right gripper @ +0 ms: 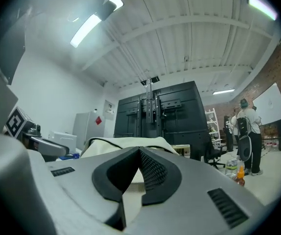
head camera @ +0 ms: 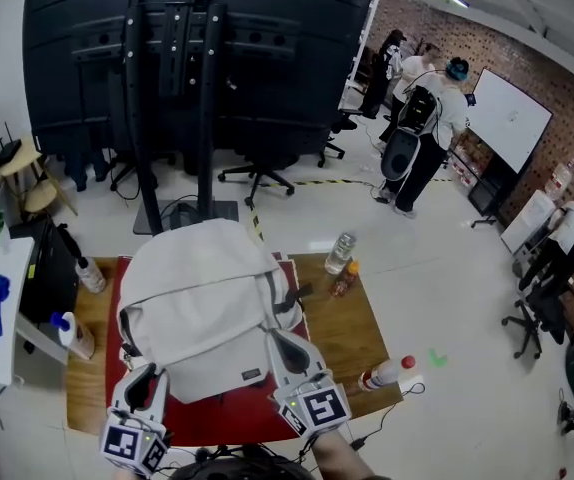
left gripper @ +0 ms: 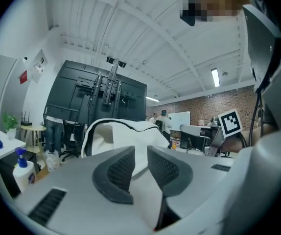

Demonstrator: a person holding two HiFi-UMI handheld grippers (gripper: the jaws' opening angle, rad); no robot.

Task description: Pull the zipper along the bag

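Note:
A pale grey backpack (head camera: 207, 298) lies on a red mat (head camera: 257, 418) on the wooden table (head camera: 352, 333). My left gripper (head camera: 144, 378) sits at the bag's near left corner; in the left gripper view its jaws (left gripper: 140, 150) stand apart with only air between the pads. The bag (left gripper: 126, 131) rises just beyond them, with a dark zipper line (left gripper: 112, 122) curving over its top. My right gripper (head camera: 289, 346) rests at the bag's near right side. In the right gripper view its tips (right gripper: 139, 151) meet with nothing seen between them, and the bag (right gripper: 126, 142) lies behind.
A clear bottle (head camera: 340, 252) and a small orange-capped bottle (head camera: 345, 280) stand at the table's far right, and a red-capped bottle (head camera: 387, 373) lies at the near right. Spray bottles (head camera: 89, 273) stand on the left. A black screen stand (head camera: 177, 88) is behind; people stand at far right.

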